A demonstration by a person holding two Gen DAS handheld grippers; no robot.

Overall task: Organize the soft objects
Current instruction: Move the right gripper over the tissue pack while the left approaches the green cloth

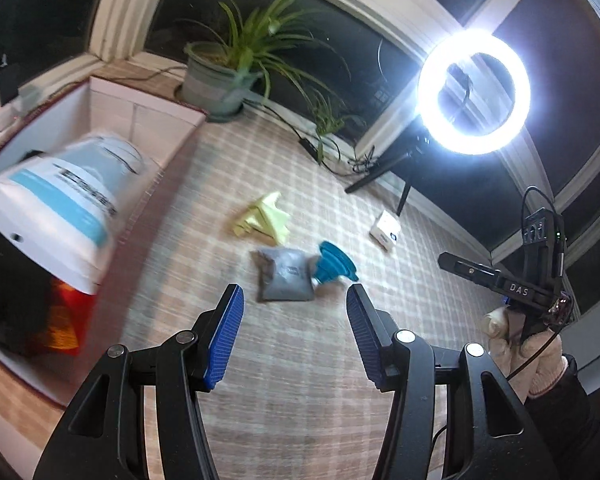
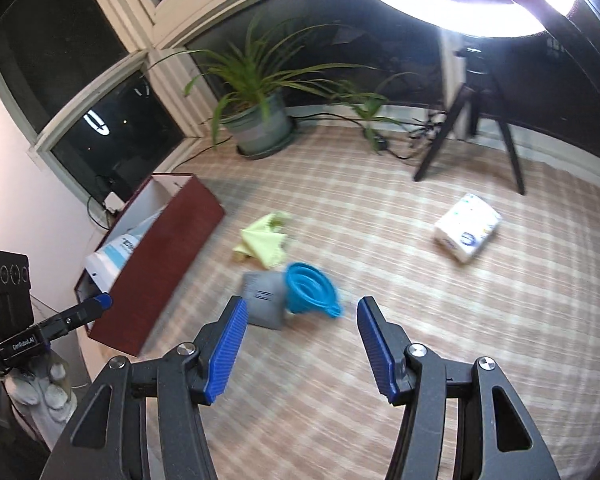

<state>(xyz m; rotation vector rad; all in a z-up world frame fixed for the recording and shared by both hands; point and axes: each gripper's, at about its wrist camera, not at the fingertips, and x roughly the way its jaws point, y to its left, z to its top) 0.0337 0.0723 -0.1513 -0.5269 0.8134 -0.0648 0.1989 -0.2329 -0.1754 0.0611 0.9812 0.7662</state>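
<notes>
The pouch lies mid-surface on the checked mat, touching the funnel on its right, with the cloth just behind both. The box stands along the mat's left edge and holds a bag. The tissue pack lies well apart toward the right, and the potted plant and tripod stand along the far edge.

Lots of motion blur here. The print on the white-and-blue bag in the box can't be read, and its lower part is hidden behind the box wall in the right wrist view. The label on the grey pouch is smeared too. The ring light is cut off by the top edge there, and the writing on the white packet is too small to be made out.
</notes>
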